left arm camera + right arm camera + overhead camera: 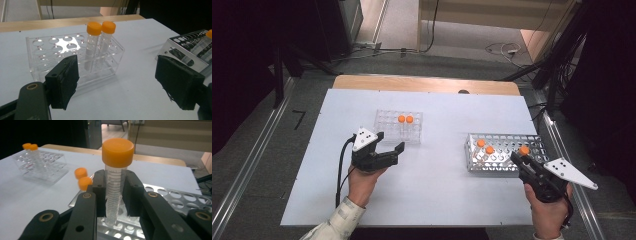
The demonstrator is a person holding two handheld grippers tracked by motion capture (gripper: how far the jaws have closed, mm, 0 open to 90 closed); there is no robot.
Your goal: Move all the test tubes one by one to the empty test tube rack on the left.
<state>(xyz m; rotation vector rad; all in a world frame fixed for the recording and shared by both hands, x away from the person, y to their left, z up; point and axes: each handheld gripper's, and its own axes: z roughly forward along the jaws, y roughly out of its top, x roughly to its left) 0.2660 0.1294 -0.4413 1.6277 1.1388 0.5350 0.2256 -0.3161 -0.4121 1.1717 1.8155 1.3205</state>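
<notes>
A clear plastic rack (pixel 387 122) (pixel 50 53) holds two orange-capped tubes (pixel 405 120) (pixel 93 42) standing side by side. My left gripper (pixel 390 141) (pixel 122 85) rests just in front of that rack, open wide with nothing between its pads. To the right, a perforated metal rack (pixel 502 162) (pixel 180 197) holds two more orange-capped tubes (pixel 485 147) (pixel 82 178). My right gripper (pixel 523 157) (pixel 115 195) is shut on a third tube (pixel 524 150) (pixel 115 180), held upright above the metal rack's front right part with its lower end close over the holes.
The racks stand on a white sheet (pixel 432 190) laid over a wooden table (pixel 427 82). A metal rail (pixel 569 165) runs close along the right edge. Open sheet lies between the two racks and in front of them.
</notes>
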